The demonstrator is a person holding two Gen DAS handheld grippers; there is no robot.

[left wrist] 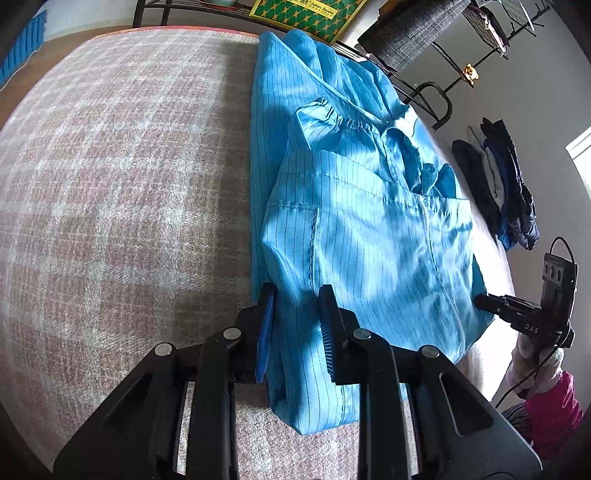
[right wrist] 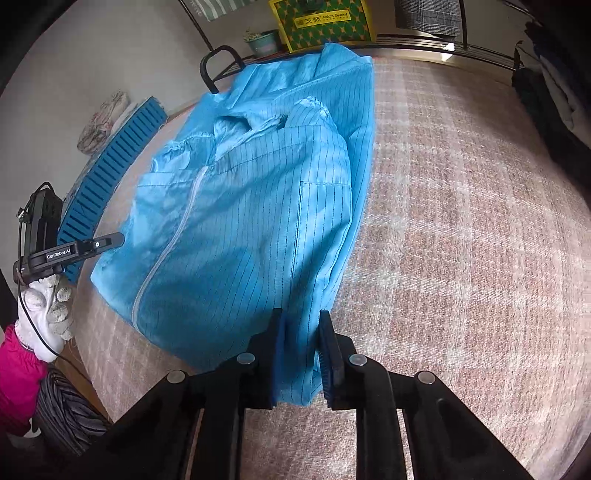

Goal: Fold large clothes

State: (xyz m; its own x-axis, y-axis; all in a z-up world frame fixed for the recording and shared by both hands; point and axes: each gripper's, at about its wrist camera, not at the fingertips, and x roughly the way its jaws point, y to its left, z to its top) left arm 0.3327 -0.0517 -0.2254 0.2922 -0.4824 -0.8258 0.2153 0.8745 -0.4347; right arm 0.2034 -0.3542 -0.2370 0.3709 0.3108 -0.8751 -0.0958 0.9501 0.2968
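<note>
A light blue pinstriped zip-front garment lies partly folded on the table's pink plaid cover, its elastic cuff on top. My left gripper is shut on a bunched fold at the garment's near left corner. In the right wrist view the same garment fills the left half. My right gripper is shut on its near right corner, with cloth filling the gap between the blue pads. Each view shows the other gripper at the garment's far near corner: the right gripper and the left gripper, held by a white-gloved hand.
The plaid cover stretches bare beside the garment. A yellow-green box and a black metal frame stand beyond the table's far edge. Dark clothes lie on the floor on one side, a blue slatted panel on the other.
</note>
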